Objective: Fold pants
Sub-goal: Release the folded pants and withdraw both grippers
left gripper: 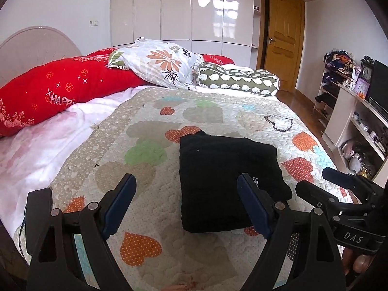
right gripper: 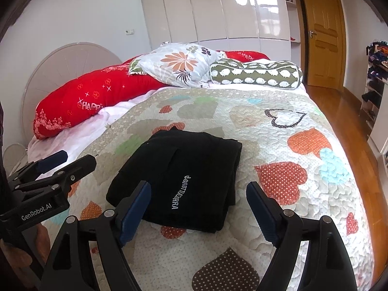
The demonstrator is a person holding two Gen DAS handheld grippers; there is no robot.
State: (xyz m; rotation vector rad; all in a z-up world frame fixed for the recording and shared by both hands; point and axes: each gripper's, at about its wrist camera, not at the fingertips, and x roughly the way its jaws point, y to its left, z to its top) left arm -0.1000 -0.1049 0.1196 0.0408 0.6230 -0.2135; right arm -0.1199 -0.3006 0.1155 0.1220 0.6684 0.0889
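Observation:
The black pants [left gripper: 218,177] lie folded into a compact rectangle on the heart-patterned quilt [left gripper: 150,126]; white lettering shows on them in the right wrist view [right gripper: 184,169]. My left gripper [left gripper: 186,184] is open and empty, held above the quilt just in front of the pants. My right gripper [right gripper: 198,191] is open and empty, over the near edge of the pants. It also shows at the right of the left wrist view [left gripper: 315,179]. The left gripper shows at the left of the right wrist view [right gripper: 72,160].
A red bolster [left gripper: 55,89], a floral pillow [left gripper: 160,63] and a green patterned bolster [left gripper: 237,78] lie at the head of the bed. Shelves with clutter [left gripper: 351,111] stand to the right. A wooden door [left gripper: 283,38] and wood floor [right gripper: 339,111] lie beyond.

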